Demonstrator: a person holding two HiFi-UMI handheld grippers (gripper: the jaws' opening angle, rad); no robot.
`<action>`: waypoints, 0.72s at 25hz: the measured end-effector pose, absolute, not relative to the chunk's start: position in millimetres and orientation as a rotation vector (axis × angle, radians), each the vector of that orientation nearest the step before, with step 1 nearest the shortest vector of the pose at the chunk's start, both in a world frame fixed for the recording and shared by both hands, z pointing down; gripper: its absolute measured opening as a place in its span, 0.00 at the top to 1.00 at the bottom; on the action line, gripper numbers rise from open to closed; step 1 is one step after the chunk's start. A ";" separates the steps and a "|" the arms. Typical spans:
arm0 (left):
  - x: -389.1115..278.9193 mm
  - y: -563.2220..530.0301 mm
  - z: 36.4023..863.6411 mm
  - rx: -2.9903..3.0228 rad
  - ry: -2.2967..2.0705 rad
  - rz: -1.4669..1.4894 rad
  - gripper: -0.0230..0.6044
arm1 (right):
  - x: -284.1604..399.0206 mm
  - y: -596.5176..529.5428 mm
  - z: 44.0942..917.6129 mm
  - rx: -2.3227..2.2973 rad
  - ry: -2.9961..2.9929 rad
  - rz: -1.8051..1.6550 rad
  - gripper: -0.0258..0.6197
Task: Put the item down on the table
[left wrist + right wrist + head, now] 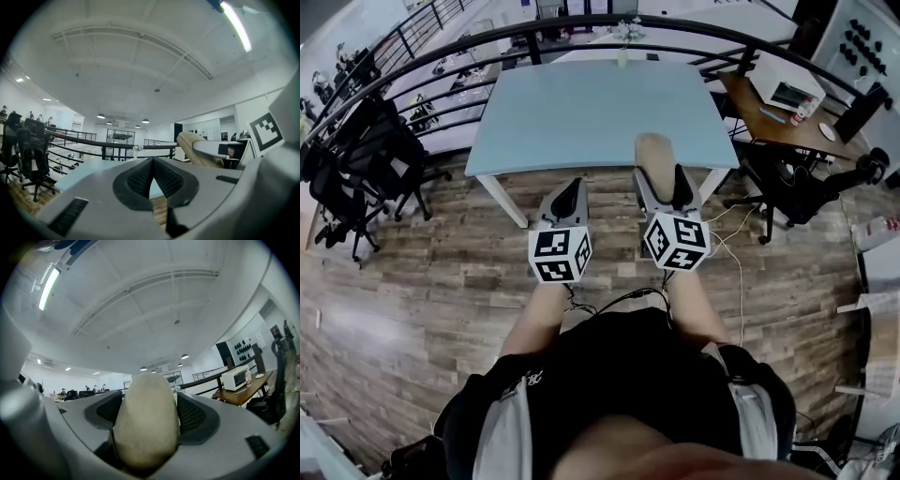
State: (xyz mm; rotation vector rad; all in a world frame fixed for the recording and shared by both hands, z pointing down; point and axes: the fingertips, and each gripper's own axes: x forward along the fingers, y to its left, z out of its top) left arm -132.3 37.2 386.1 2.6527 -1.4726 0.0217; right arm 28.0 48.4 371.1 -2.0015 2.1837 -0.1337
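Note:
A beige, egg-shaped item (146, 420) fills the space between the pads of my right gripper (147, 413), which is shut on it. In the head view the item (654, 153) sticks out past the right gripper (659, 183), over the near edge of the pale blue table (581, 112). My left gripper (568, 197) is held in front of the table's near edge, shut with nothing in it; its dark pads (140, 178) meet. In the left gripper view the item (192, 147) shows at the right, held up in the air.
A small vase of flowers (624, 42) stands at the table's far edge. A black railing (441, 70) curves behind the table. Black office chairs (356, 178) stand at the left. A wooden desk with a white appliance (786, 89) and another chair (806, 183) are at the right.

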 end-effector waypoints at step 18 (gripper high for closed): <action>-138.6 -17.4 397.5 2.678 -1.467 0.026 0.95 | 23.1 -7.2 374.5 -2.008 2.178 -0.086 0.38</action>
